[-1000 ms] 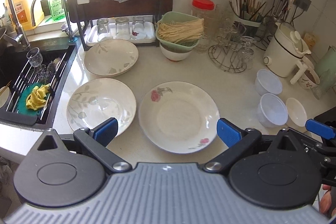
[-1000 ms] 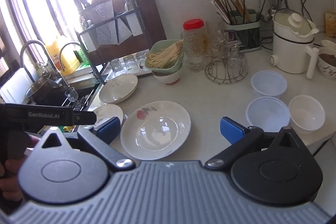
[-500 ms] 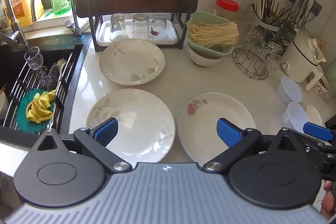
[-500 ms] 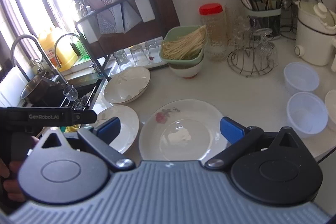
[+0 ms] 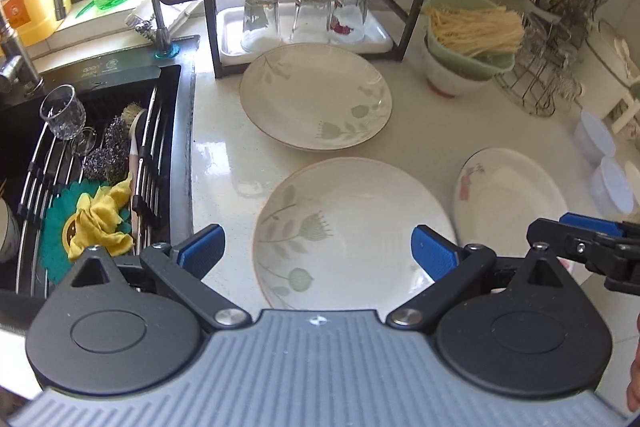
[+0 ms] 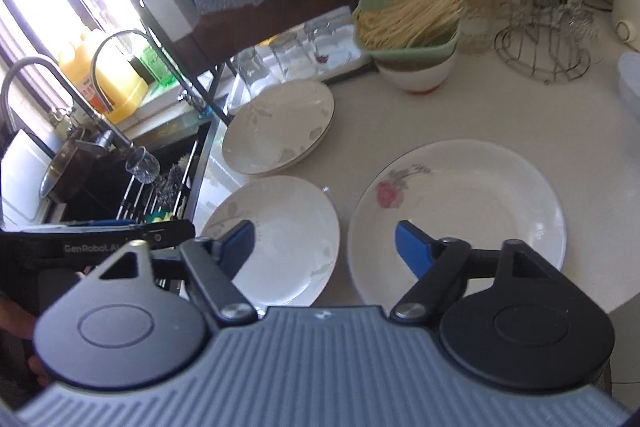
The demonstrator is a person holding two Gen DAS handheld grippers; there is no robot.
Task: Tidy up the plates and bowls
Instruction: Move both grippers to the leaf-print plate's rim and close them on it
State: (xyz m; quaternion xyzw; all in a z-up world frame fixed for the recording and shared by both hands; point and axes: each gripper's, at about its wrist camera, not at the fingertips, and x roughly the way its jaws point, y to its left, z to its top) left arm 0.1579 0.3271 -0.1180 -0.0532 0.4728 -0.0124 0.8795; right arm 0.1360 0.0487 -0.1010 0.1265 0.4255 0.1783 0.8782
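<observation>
While nothing is stacked yet, three plates lie apart on counter [image 5: 224,163]: near leaf plate [image 5: 352,235], far leaf plate [image 5: 316,95], rose plate [image 6: 460,215]. Plastic bowls [image 5: 600,163] loose at right. Left tool [image 5: 316,247] wide open, empty, over near leaf plate. Right tool [image 6: 324,243] closing, nothing gripped. All sorting remains.

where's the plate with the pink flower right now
The pink-flower plate lies flat on the counter, ahead of the right gripper, right of the near leaf-pattern plate and in front of the noodle bowls.
</observation>
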